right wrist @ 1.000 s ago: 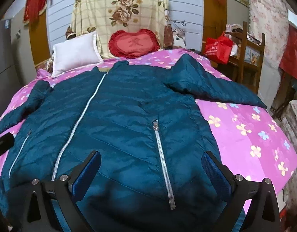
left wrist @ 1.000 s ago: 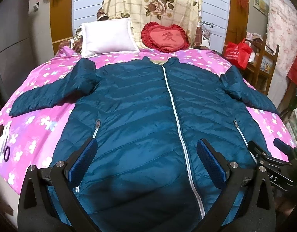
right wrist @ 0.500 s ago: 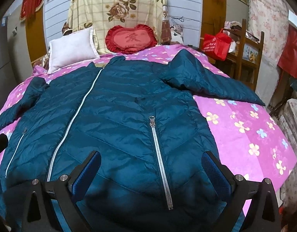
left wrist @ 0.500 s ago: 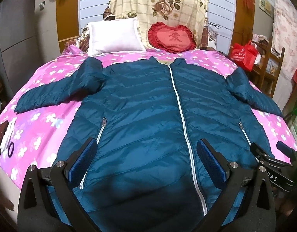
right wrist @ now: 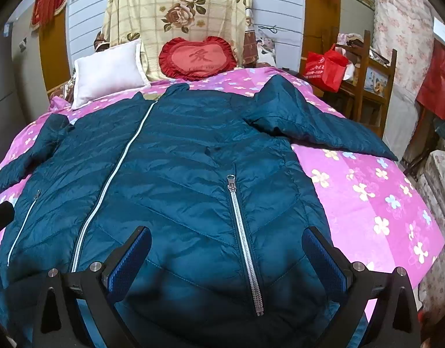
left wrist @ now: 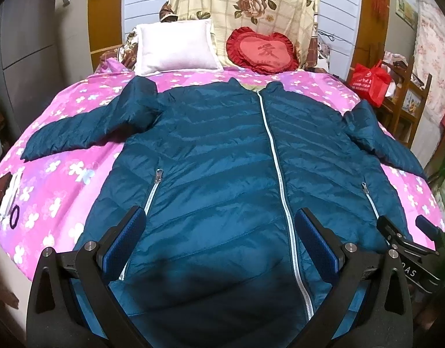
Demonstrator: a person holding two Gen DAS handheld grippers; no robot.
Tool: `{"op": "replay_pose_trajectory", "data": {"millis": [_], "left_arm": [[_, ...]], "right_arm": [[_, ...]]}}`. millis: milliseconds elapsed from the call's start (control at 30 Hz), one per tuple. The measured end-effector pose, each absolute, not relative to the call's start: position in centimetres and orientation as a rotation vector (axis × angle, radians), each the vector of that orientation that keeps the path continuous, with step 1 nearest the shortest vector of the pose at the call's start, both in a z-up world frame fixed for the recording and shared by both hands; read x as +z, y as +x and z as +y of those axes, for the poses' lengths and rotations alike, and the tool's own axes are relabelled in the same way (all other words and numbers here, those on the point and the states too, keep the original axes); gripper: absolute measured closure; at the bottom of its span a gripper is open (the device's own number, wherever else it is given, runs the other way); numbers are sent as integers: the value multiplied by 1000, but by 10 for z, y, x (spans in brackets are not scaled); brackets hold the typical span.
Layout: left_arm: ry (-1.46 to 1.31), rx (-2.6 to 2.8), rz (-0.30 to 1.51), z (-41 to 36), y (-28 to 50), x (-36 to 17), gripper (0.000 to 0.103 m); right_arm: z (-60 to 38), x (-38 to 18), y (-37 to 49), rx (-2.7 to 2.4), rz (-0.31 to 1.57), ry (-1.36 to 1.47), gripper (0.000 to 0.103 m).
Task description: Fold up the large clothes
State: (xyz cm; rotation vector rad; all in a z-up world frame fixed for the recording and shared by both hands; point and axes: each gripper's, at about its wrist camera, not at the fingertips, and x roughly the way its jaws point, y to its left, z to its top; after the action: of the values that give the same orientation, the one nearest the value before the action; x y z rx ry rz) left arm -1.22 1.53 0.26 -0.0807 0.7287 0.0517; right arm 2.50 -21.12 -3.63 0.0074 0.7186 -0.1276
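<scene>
Right, from my left wrist camera I see the left gripper [left wrist: 219, 237] with its jaws spread wide and nothing between them, hovering over the lower front of the jacket [left wrist: 222, 156]. That teal jacket lies face up on the bed [left wrist: 54, 179], zipped closed along its white zipper [left wrist: 276, 162], collar toward the headboard and both sleeves stretched out to the sides. A white pillow [left wrist: 176, 47] and a red cushion [left wrist: 263, 50] sit at the head of the bed, beyond the collar. Part of my right gripper [left wrist: 408, 240] shows at the lower right edge, over the jacket's hem corner. A red bag [left wrist: 370, 82] stands on furniture right of the bed.

From my right wrist camera, the right gripper [right wrist: 226, 258] is likewise spread wide and empty, above the jacket [right wrist: 176, 156] near its right pocket zipper [right wrist: 245, 246]. The right sleeve [right wrist: 318, 124] runs out over the pink cover toward the bed [right wrist: 367, 203] edge. The pillow [right wrist: 109, 69] and cushion [right wrist: 197, 58] lean at the far end.
</scene>
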Motion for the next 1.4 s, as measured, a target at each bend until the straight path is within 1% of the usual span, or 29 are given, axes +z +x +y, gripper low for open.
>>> {"op": "replay_pose_trajectory", "data": {"millis": [233, 1400], "left_arm": [[-36, 78, 729, 11, -12, 3, 0], [-46, 79, 777, 13, -9, -7, 1]], "right_arm": [[-209, -34, 23, -121, 713, 11, 0], [-208, -36, 25, -105, 716, 22, 0]]}}
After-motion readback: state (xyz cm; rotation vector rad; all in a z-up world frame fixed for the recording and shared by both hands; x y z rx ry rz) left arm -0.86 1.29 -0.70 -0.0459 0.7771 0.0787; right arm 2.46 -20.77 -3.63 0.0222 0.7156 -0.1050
